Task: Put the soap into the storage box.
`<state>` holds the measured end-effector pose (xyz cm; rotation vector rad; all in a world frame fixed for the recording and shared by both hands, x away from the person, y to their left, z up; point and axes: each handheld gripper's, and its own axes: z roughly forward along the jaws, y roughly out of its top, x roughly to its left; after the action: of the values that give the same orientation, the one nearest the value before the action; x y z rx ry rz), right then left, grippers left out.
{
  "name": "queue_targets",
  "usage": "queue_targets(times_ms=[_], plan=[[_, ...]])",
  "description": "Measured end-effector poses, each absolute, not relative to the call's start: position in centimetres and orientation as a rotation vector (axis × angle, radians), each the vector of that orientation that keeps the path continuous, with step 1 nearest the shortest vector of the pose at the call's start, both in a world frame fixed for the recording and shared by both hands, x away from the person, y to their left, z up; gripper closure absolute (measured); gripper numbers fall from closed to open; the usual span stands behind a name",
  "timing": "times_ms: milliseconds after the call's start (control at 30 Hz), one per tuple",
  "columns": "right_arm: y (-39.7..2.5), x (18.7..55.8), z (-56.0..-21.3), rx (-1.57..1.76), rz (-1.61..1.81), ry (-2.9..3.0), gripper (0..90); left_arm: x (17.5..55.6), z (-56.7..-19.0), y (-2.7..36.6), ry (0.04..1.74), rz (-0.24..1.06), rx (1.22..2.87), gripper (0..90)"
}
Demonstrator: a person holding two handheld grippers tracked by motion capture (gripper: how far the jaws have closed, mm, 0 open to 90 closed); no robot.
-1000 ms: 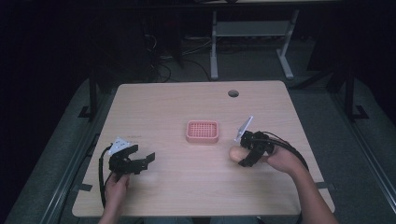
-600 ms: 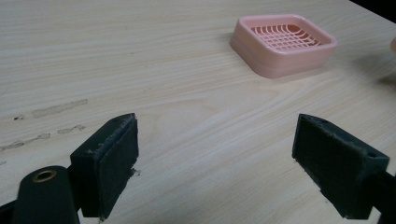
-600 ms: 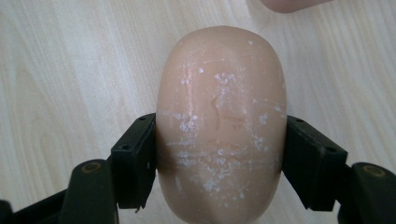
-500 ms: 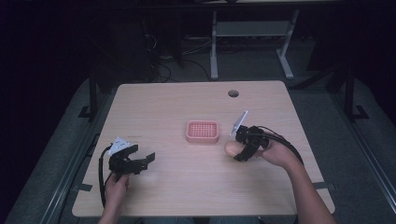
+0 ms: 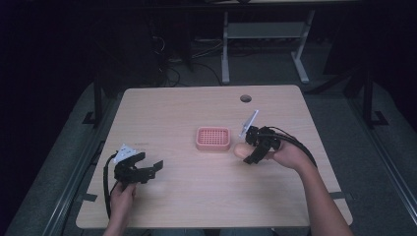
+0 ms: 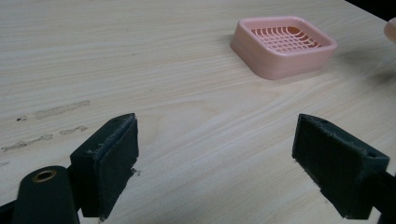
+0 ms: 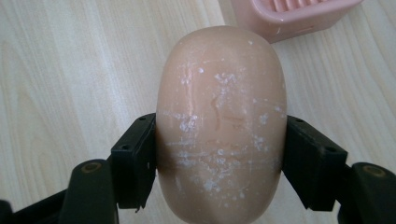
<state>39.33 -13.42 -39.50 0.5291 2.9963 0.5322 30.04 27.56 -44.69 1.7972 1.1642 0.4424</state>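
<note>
A peach-coloured oval soap bar [image 7: 219,126] is clamped between the jaws of my right gripper [image 5: 248,154], which is shut on it just right of the pink slatted soap dish [image 5: 213,138]. The soap [image 5: 241,150] hangs close above the wooden table, near the dish's right edge [image 7: 289,14]. My left gripper [image 5: 147,169] rests near the table's front left, open with nothing between its pads [image 6: 109,158]. The pink dish [image 6: 282,44] lies ahead of it, to the right.
The light wooden table [image 5: 196,105] has a round cable hole [image 5: 245,98] at the back right. Dark floor, cables and a white desk frame [image 5: 265,39] lie beyond the far edge.
My right gripper has carried the soap leftward, closer to the pink dish. The left gripper has stayed in place.
</note>
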Motion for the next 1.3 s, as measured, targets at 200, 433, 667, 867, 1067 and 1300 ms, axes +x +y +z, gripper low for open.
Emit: queue_targets(times_ms=[200, 433, 667, 867, 1067, 1300], plan=[[-12.7, 40.1, -39.3, 0.516, 0.533, 3.002, 31.9, 30.0, -44.7, 27.6, 1.168, 0.446, 1.793, 14.3], [-11.9, 40.7, -39.0, 0.497, 0.552, 3.003, 31.9, 30.0, -44.7, 27.7, 1.167, 0.447, 1.794, 14.2], [-10.9, 41.7, -38.9, 0.476, 0.532, 3.007, 31.9, 30.1, -44.7, 27.8, 1.173, 0.446, 1.790, 14.3], [-9.9, 42.7, -39.1, 0.461, 0.518, 3.021, 31.9, 30.1, -44.7, 27.9, 1.179, 0.440, 1.782, 14.3], [-9.1, 43.5, -39.3, 0.452, 0.520, 3.032, 31.9, 30.0, -44.7, 28.0, 1.179, 0.441, 1.778, 14.2], [-8.2, 44.3, -39.3, 0.442, 0.488, 3.038, 31.9, 30.0, -44.7, 28.0, 1.178, 0.443, 1.777, 14.2]])
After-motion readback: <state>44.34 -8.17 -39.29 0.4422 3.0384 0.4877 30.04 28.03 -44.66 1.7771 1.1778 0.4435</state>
